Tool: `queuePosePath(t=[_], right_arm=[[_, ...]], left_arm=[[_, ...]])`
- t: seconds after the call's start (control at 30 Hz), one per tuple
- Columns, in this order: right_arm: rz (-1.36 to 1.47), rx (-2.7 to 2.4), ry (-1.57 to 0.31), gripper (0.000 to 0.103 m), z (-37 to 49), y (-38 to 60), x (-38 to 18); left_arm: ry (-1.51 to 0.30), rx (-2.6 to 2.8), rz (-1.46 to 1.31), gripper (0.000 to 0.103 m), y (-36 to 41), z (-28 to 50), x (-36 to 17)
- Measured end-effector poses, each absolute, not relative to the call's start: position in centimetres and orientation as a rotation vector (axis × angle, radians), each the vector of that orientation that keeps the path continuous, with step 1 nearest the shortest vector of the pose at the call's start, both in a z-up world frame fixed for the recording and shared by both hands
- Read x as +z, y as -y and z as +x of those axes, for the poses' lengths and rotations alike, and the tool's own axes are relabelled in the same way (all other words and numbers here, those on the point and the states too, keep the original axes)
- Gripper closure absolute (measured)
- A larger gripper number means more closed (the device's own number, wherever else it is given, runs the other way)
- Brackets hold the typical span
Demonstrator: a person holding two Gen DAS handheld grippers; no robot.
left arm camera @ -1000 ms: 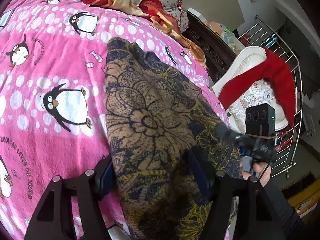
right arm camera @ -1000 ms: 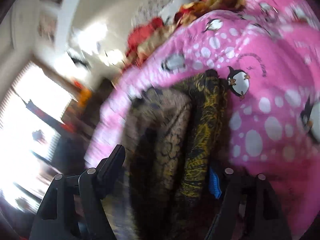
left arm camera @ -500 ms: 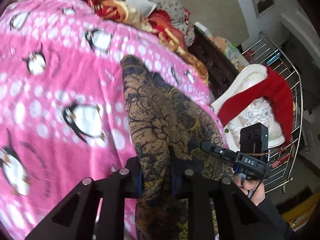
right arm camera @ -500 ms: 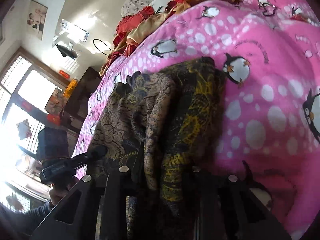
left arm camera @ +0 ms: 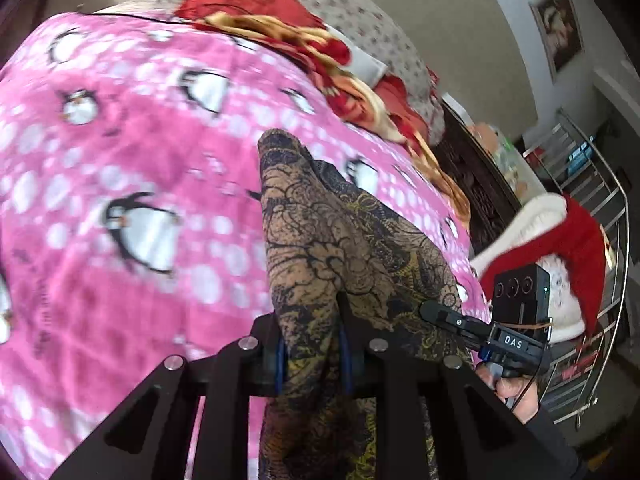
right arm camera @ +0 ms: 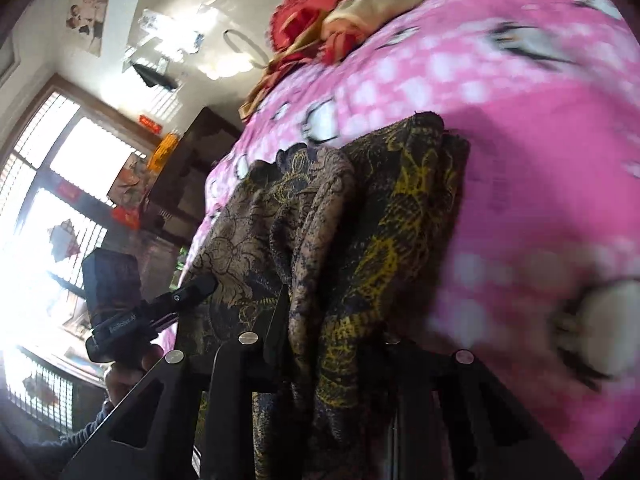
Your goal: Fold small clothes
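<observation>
brown-and-yellow patterned garment (left arm camera: 344, 248), near edge raised off the pink penguin blanket (left arm camera: 120, 184) on the bed. left tool (left arm camera: 312, 356) and right tool (right arm camera: 336, 344) each clamped on that edge. risk: bunched cloth slips from one tool, skewing the fold. a second ago both tools stood apart around it; jaws have just been closing.

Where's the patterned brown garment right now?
The patterned brown garment lies on the pink penguin blanket, centre of both wrist views, its near edge pinched in the left tongs and the right tongs.
</observation>
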State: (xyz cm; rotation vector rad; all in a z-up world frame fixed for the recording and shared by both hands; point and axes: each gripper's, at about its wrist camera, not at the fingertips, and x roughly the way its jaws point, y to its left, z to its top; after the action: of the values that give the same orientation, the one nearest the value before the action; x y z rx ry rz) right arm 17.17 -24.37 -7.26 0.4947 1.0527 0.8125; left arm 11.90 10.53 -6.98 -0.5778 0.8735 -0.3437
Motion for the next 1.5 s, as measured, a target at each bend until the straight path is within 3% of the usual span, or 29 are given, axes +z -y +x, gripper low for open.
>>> queuePosePath(t=[0.17,0.3,0.47,0.63,0.7,0.8,0.93,1.23,1.37,1.5], right_arm=[[0.439,0.82,-1.059,0.075,17.7,23.0,-7.5],[0.617,0.769,-1.134,0.072,17.9,25.1,-9.0],[0.551,0.676,-1.052,0.071,14.4,27.8,-4.5],[0.236,0.626,-0.907,0.071,8.5,25.0,1.2],[0.062,0.595,-0.863,0.075,7.2,21.5,1.8],[-0.1,0.48,-0.939,0.089,7.6,18.4,-0.7],[-0.095,0.378,-0.976,0.089,8.2,19.8,-4.3],[-0.048,0.522,-0.917,0.088,1.6,20.1,-0.2],[-0.18,0.479,-1.035,0.088,-0.3,19.4,-4.3],[-0.137,0.488,-1.042,0.086,0.1,20.0,-3.1]], left_arm=[[-0.909,-0.299,-0.564,0.078,-10.2,12.0,-9.1],[-0.919,-0.3,-0.611,0.073,-10.5,11.9,-9.5],[-0.863,-0.237,-0.524,0.072,-11.5,9.7,-6.0],[-0.76,-0.269,-0.378,0.072,-8.4,7.3,-2.4],[-0.782,-0.284,-0.349,0.086,-6.8,8.3,-2.8],[-0.888,-0.22,-0.293,0.094,-5.7,10.5,-6.3],[-0.905,-0.245,-0.361,0.095,-6.3,10.4,-8.2],[-0.868,-0.387,-0.294,0.095,-6.5,2.5,-4.3],[-0.979,-0.392,-0.273,0.096,-5.7,2.1,-8.4],[-0.942,-0.379,-0.297,0.095,-6.3,2.7,-5.8]])
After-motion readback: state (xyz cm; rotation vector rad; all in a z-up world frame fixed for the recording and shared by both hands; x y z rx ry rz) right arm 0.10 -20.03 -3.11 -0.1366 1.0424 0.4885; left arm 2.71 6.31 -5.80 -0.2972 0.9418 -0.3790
